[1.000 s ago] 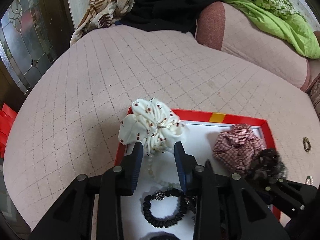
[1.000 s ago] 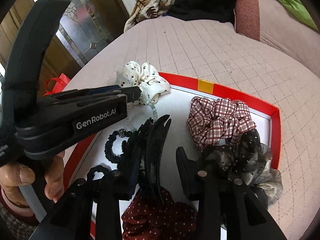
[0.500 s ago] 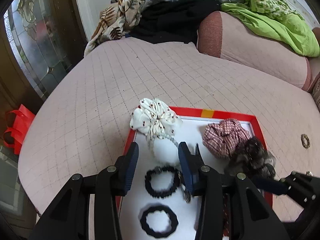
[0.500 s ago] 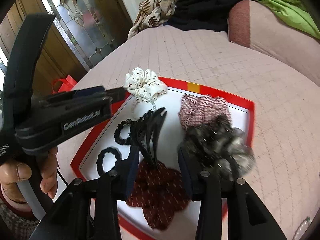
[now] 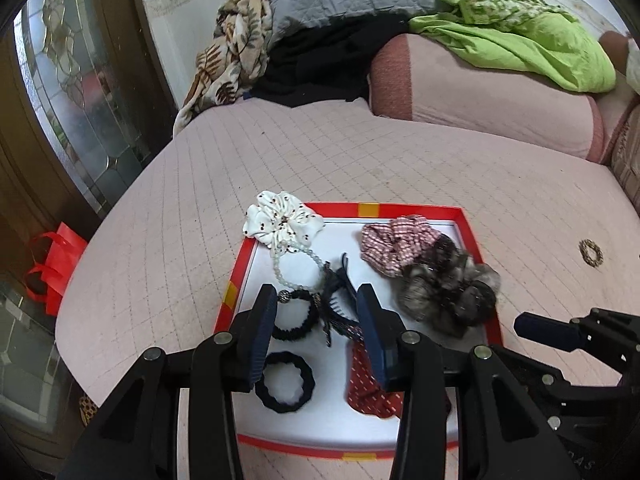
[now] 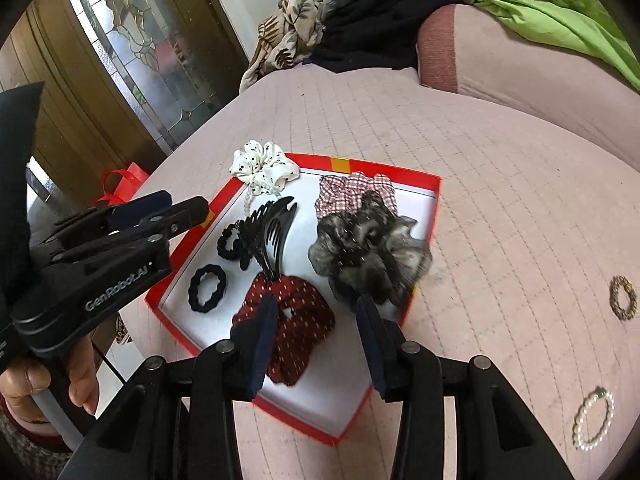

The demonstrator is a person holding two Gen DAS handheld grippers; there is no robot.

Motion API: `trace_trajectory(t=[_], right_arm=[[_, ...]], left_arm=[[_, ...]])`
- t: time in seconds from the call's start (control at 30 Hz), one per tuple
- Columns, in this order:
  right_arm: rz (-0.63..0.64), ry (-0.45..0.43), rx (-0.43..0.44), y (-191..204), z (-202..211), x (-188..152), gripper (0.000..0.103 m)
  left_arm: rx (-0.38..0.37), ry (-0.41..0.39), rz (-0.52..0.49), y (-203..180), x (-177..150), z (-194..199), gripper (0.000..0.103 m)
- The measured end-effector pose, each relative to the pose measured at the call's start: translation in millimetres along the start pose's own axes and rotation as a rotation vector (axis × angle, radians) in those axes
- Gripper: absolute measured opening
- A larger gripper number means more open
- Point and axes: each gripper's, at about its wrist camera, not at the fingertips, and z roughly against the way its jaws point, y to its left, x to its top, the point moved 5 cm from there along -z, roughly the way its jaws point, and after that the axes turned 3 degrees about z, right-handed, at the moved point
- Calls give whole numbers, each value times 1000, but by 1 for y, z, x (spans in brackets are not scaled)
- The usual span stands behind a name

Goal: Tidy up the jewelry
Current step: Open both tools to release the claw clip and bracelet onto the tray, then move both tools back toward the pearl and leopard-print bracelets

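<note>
A red-rimmed white tray [image 5: 400, 210] lies on the pink quilted cushion. In it are a white dotted scrunchie [image 5: 284, 224] with a pearl bracelet [image 5: 296, 264], a plaid scrunchie [image 5: 396, 244], a dark sheer scrunchie [image 5: 448, 292], a black hair claw [image 5: 340, 292], two black hair ties [image 5: 285, 382] and a dark red dotted scrunchie [image 6: 292, 320]. My left gripper [image 5: 318, 320] hovers open above the tray's near half, holding nothing. My right gripper [image 6: 316, 320] is open and empty over the red scrunchie. A hand holds the left gripper [image 6: 160, 212] at the tray's left side.
On the cushion right of the tray lie a small brown bead bracelet [image 6: 623, 297] and a pearl bracelet [image 6: 594, 418]. A bolster [image 5: 480, 92], a green cloth [image 5: 520, 28] and dark clothes are piled at the back. A red bag [image 5: 52, 268] sits by the glass door.
Both grippers have drawn back and up from the tray, so more of it shows. The hair claw that stood between the right fingers now lies in the tray.
</note>
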Motion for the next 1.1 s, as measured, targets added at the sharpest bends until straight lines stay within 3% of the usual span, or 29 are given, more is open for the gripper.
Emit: trace_trajectory(t=[0.53, 1.1], right_arm=[[-11, -19, -66, -29, 46, -41, 46], [-173, -52, -171, -120, 97, -95, 48]], left_arm=[[-47, -31, -28, -39, -21, 43, 41], [-100, -29, -109, -103, -27, 58, 42]])
